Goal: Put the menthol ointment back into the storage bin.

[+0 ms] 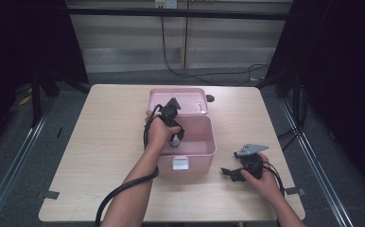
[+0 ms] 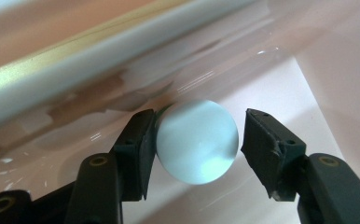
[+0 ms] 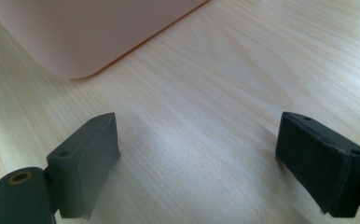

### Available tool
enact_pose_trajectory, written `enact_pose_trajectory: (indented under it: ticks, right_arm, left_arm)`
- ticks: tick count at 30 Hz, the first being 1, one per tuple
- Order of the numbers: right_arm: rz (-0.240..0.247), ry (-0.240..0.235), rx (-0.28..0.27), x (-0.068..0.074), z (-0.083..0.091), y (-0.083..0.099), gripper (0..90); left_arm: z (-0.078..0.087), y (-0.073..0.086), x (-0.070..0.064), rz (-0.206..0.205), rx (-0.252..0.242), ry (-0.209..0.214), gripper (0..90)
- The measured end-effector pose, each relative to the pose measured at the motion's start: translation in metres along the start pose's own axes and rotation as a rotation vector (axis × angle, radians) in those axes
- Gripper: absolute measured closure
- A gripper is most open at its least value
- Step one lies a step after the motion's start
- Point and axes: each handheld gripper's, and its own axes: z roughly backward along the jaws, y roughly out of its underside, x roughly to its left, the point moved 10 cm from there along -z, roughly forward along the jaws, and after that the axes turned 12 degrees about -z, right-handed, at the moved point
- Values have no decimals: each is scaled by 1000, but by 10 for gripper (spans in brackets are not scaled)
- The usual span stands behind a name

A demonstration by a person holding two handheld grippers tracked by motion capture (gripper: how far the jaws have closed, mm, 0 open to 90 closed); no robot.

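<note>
Your left claw (image 2: 197,140) brackets the pale ball (image 2: 197,142) inside the pink box (image 1: 204,142), not yet clamped; your right claw (image 3: 197,163) rests wide.

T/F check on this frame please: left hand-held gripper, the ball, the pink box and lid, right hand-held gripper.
1. The left hand-held gripper reaches into the pink box. True.
2. Its jaws are clamped tight on the pale ball. False: one jaw touches the ball, the other stands a little apart from it.
3. The box lid is closed. False: it stands open behind the box.
4. The right hand-held gripper is over bare table with its jaws apart and nothing between them. True.
5. The right hand-held gripper holds the box's front latch. False: it rests to the right of the box, clear of it.
</note>
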Motion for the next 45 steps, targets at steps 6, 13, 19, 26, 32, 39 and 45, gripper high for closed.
enact_pose_trajectory:
  ticks: [6, 13, 19, 26, 32, 39, 45]
  right_arm:
    - [-1, 0, 0, 0, 0, 0, 125]
    - [-2, -1, 1, 0, 0, 0, 125]
    - [0, -1, -1, 0, 0, 0, 125]
    - [1, 0, -1, 0, 0, 0, 126]
    - [8, 1, 10, 0, 2, 0, 151]
    - [30, -10, 29, 8, 9, -3, 202]
    - [27, -65, 33, 17, 21, -9, 294]
  left_arm:
    - [7, 1, -1, -3, -5, 3, 423]
    - [20, 1, -3, -27, -14, 5, 396]
    - [32, 3, -2, -50, -17, 10, 386]
    - [48, 6, 2, -72, -27, 5, 354]
    - [56, 7, 4, -83, -44, 4, 327]
    - [63, 9, 3, -106, -51, 5, 305]
    - [71, 8, 4, -106, -65, 4, 300]
